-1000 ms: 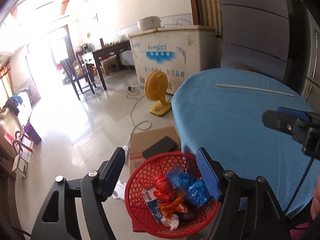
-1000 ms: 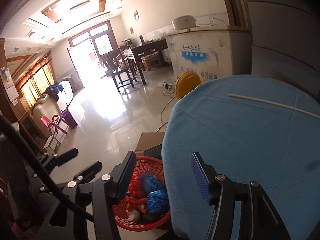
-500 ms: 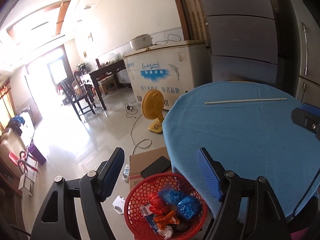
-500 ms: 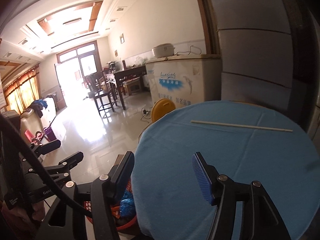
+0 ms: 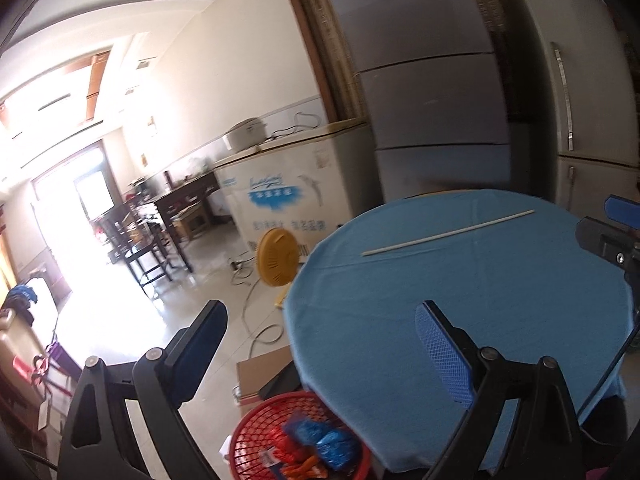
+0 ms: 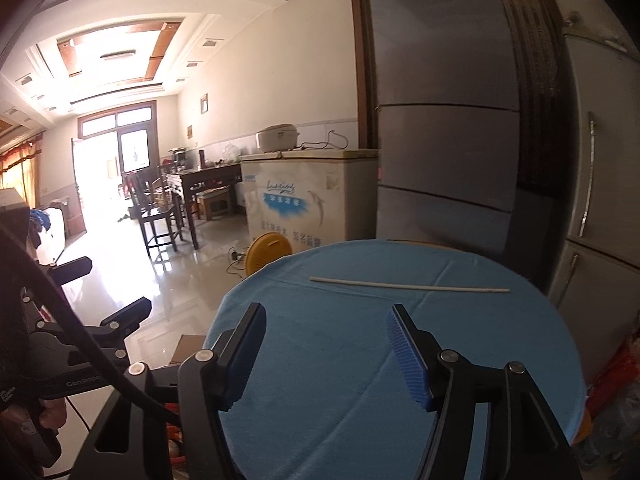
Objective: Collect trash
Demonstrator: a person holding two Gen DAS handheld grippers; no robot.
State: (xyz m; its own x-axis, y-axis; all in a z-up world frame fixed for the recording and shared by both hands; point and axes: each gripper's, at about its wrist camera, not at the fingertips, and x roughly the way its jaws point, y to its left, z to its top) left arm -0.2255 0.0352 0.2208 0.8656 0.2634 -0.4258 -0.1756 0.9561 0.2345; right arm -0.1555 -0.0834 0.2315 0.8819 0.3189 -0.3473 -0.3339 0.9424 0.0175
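Red basket holds blue and orange wrappers.

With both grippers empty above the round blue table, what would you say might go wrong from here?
1. The thin white stick lies flat on the blue tablecloth; the opening right gripper may pinch cloth or slip off it.
2. The red mesh basket sits on the floor, partly under the table edge; a drop from above may miss it.
3. The left gripper, also opening, works close by; they may collide.

Strong daylight glare from doorway; slight motion blur; fisheye bending, dark corners.
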